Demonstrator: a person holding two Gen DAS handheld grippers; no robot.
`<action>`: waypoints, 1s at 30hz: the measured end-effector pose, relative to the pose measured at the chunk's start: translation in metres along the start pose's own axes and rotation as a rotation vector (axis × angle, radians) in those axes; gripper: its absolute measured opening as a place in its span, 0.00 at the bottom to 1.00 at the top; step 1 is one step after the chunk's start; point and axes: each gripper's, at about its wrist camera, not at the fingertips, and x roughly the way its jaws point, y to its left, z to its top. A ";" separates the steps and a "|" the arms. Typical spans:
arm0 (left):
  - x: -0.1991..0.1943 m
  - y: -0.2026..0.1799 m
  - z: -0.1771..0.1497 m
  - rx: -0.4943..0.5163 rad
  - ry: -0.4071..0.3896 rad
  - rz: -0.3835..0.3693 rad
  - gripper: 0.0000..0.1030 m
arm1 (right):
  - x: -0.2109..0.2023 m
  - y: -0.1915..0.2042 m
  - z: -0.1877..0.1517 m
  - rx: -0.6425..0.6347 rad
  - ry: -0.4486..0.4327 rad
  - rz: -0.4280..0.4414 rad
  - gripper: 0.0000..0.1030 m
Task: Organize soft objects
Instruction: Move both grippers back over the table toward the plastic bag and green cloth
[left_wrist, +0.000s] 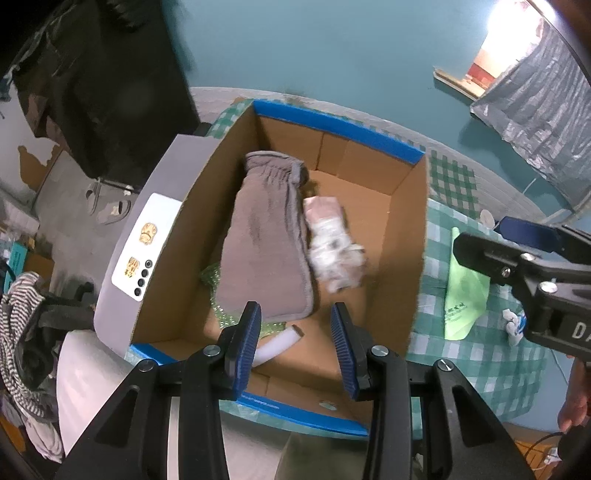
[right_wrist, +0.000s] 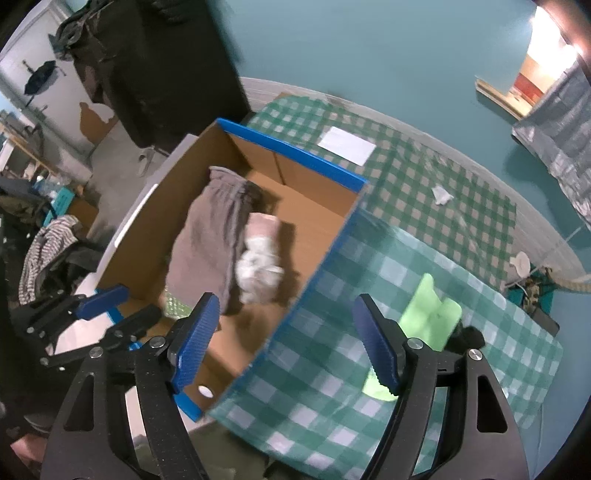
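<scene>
An open cardboard box (left_wrist: 402, 229) with blue-taped rims stands on the checked table; it also shows in the right wrist view (right_wrist: 325, 236). Inside lie a grey cloth mitt (left_wrist: 266, 236) (right_wrist: 207, 240), a white and pink crumpled soft piece (left_wrist: 334, 247) (right_wrist: 260, 264) and a green sparkly item (left_wrist: 214, 275). My left gripper (left_wrist: 295, 332) is open and empty above the box's near end. My right gripper (right_wrist: 284, 332) is open and empty over the box's right wall. A light green cloth (right_wrist: 424, 317) (left_wrist: 463, 291) lies on the table right of the box.
The green checked tablecloth (right_wrist: 406, 192) carries a white paper (right_wrist: 345, 144), a crumpled white scrap (right_wrist: 441, 194) and a small white cup (right_wrist: 521, 263). A white strip (left_wrist: 277, 345) lies in the box's near end. Striped clothes (right_wrist: 44, 254) are piled at the left.
</scene>
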 end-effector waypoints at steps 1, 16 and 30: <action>-0.001 -0.002 0.000 0.003 -0.002 -0.002 0.42 | -0.001 -0.004 -0.002 0.008 0.002 -0.007 0.74; -0.009 -0.048 0.003 0.096 -0.013 -0.028 0.46 | -0.016 -0.079 -0.043 0.165 0.027 -0.064 0.75; -0.011 -0.094 0.000 0.185 0.002 -0.041 0.55 | -0.030 -0.162 -0.094 0.344 0.053 -0.115 0.75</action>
